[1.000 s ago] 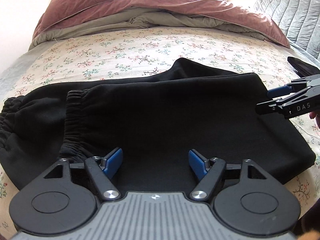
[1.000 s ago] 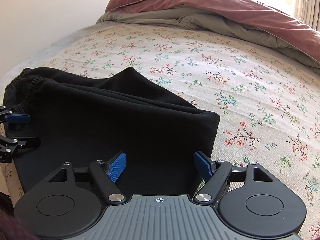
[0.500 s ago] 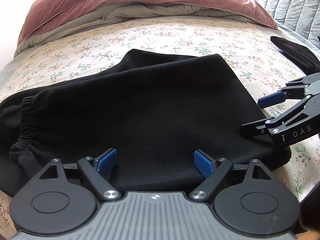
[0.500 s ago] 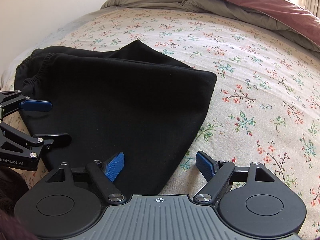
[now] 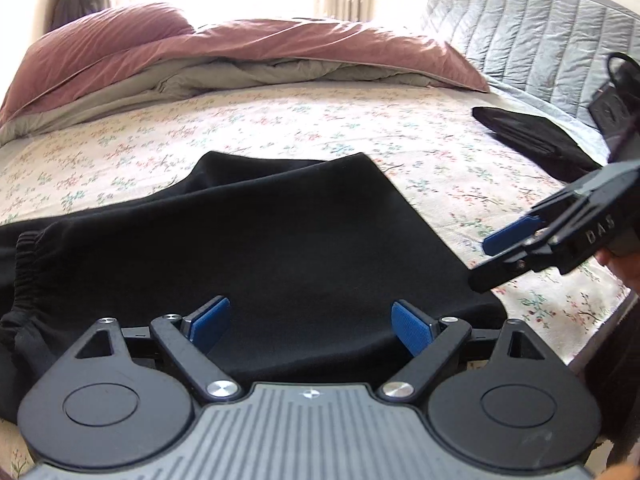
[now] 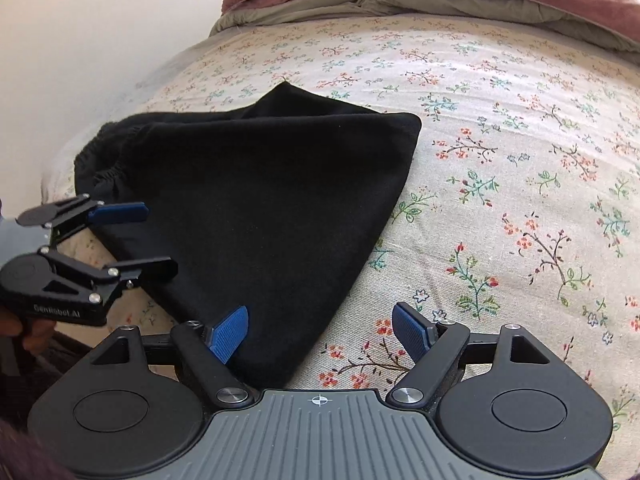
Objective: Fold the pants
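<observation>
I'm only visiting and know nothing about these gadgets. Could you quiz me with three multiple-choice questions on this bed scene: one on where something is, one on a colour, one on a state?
1. Where do the black pants lie?
A. on the floral sheet
B. on the floor
C. on a chair

2. What colour are the fingertip pads of the left gripper?
A. red
B. blue
C. yellow

3. How do the jaws of the right gripper stand?
A. clamped on the pants
B. apart, gripping nothing
C. clamped on a pillow

Answers: 1 A, sheet shows all around them; 2 B, both pads are blue; 3 B, pads spread wide, free of cloth.
</observation>
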A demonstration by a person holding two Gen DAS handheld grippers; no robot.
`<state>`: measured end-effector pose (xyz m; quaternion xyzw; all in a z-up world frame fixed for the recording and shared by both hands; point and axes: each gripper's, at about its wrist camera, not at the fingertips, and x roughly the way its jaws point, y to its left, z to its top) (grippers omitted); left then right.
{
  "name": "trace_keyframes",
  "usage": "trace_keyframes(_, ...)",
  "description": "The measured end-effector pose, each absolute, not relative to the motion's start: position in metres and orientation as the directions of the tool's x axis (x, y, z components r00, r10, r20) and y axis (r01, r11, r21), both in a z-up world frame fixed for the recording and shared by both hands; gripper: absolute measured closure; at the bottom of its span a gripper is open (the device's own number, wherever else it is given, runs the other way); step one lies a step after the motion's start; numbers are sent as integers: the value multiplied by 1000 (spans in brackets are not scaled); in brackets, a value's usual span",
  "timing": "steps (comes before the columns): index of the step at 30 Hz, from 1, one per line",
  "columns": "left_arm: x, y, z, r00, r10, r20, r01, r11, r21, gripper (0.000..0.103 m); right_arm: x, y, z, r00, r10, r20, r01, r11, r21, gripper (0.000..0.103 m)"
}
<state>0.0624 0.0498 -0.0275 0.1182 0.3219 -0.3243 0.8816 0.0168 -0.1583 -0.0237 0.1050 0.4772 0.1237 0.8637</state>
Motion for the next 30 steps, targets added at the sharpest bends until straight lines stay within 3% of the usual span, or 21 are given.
trace_keyframes(5, 50, 29, -32, 522, -586, -620, 766, 642, 38, 7, 28, -163, -39, 421, 424, -801, -71, 896, 438, 60)
trace_keyframes(8, 48, 19, -36, 482, -620, -619, 803, 595, 30, 8, 31, -161, -43, 403, 460, -791, -66, 877, 476, 73)
trace_keyframes(11, 42, 12, -38, 462, -651, -603, 830, 556, 37, 8, 33, -162, -36, 417, 486, -768, -65, 859, 508, 79)
trace_keyframes(16, 40, -4, -41, 457, -670, -585, 843, 536, 46, 10, 37, -169, -23, 451, 540, -711, -68, 815, 575, 79)
trace_keyframes(19, 35, -17, -44, 517, -631, -578, 807, 584, 85, 16, 41, -171, -15, 467, 571, -675, -73, 786, 614, 79)
trace_keyframes(24, 46, -33, -57, 595, -527, -607, 713, 694, 96, 43, 50, -173, -11, 486, 573, -660, -77, 780, 620, 76)
trace_keyframes(28, 45, -29, -56, 614, -517, -597, 693, 714, 95, 50, 66, -189, -17, 547, 445, -710, 5, 846, 534, 52)
trace_keyframes(30, 44, -27, -56, 621, -514, -592, 684, 724, 89, 54, 81, -197, -25, 553, 379, -743, 49, 874, 483, 52)
